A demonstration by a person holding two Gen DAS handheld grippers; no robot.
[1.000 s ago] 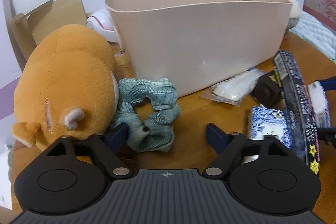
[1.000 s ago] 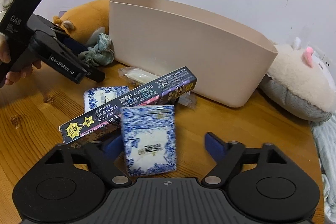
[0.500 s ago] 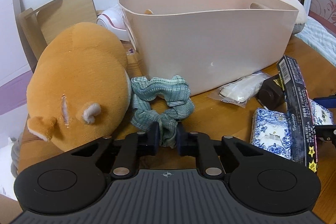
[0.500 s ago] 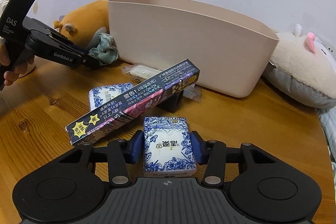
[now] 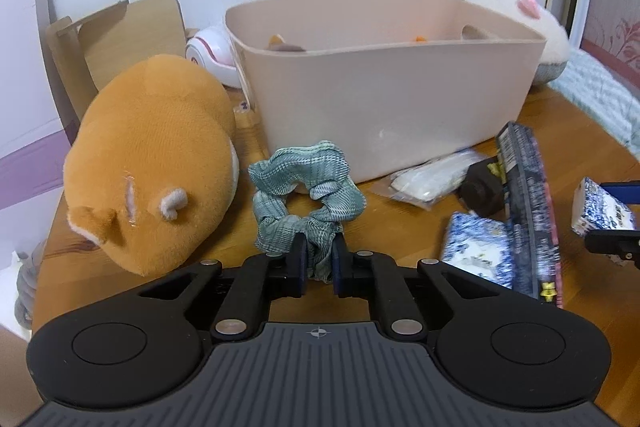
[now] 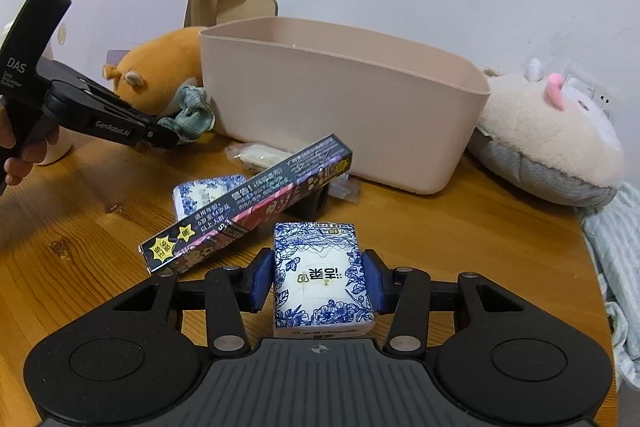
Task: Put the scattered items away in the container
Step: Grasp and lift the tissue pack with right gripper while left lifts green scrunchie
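My left gripper (image 5: 319, 259) is shut on a green checked scrunchie (image 5: 306, 183) and holds it lifted in front of the beige container (image 5: 384, 95). My right gripper (image 6: 318, 281) is shut on a blue-and-white tissue pack (image 6: 322, 277), raised above the wooden table (image 6: 80, 227). The container (image 6: 344, 103) stands ahead of it. A second tissue pack (image 6: 204, 193), a long dark box (image 6: 248, 203) and a clear wrapped packet (image 6: 256, 155) lie on the table before the container. The left gripper and scrunchie (image 6: 192, 111) show at the left of the right wrist view.
An orange plush (image 5: 152, 163) lies left of the container. A cream and grey plush (image 6: 548, 139) lies to its right. A small dark block (image 5: 482, 187) props the long box. Cardboard pieces (image 5: 120, 39) and a white-pink device (image 5: 212, 55) stand behind.
Both grippers have closed, the left on the scrunchie and the right on the tissue pack, and both have lifted their items off the table.
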